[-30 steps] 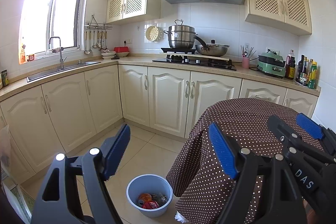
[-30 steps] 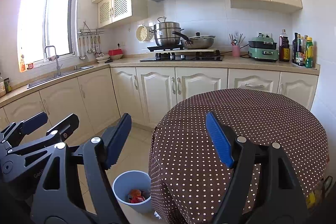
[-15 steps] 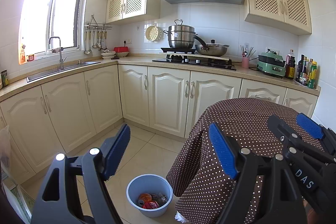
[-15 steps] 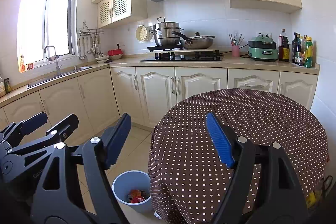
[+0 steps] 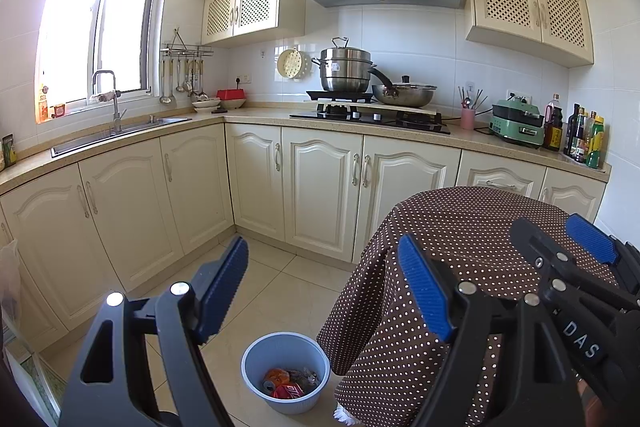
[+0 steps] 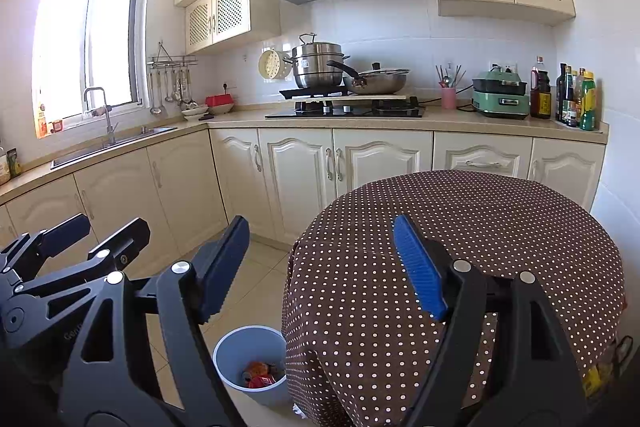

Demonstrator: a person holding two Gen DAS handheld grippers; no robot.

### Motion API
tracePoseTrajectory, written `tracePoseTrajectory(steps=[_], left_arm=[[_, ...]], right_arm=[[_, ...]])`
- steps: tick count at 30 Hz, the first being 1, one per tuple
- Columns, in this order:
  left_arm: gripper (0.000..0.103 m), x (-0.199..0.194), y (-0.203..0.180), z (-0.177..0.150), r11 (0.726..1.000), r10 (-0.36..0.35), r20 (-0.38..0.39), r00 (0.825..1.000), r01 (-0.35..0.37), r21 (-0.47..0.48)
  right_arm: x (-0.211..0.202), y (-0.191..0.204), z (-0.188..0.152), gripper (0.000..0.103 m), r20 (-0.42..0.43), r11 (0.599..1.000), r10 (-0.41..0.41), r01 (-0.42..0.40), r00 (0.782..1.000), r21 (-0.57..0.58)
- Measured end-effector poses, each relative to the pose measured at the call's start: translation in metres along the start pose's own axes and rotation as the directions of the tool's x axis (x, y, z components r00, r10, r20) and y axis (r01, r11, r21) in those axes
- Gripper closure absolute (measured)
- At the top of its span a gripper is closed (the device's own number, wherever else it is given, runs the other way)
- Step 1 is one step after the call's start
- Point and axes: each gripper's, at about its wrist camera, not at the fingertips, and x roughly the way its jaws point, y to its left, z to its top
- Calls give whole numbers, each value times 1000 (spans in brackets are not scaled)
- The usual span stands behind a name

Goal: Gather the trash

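Observation:
A light blue trash bin (image 5: 285, 371) stands on the tiled floor beside a round table with a brown polka-dot cloth (image 5: 472, 227). Several pieces of trash (image 5: 286, 383), red and orange wrappers among them, lie inside the bin. The bin also shows in the right wrist view (image 6: 250, 361), partly hidden by the cloth (image 6: 460, 235). My left gripper (image 5: 322, 285) is open and empty, held high above the bin. My right gripper (image 6: 320, 263) is open and empty over the table's left edge. Each gripper also shows at the edge of the other's view.
Cream cabinets (image 5: 320, 187) and a countertop run along the left and back walls. A sink (image 5: 120, 131), a stove with pots (image 5: 360, 99), a green appliance (image 5: 516, 123) and bottles (image 5: 584, 139) sit on the counter. Tiled floor (image 5: 272, 291) lies between cabinets and table.

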Motion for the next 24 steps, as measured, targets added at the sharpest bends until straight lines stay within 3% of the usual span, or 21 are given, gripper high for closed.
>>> tracePoseTrajectory(steps=[24], left_arm=[[27, 8, 2, 0, 1000, -6, -1, 1000, 6, 11]], right_arm=[[2, -8, 5, 27, -1, 1000, -8, 8, 1000, 5]])
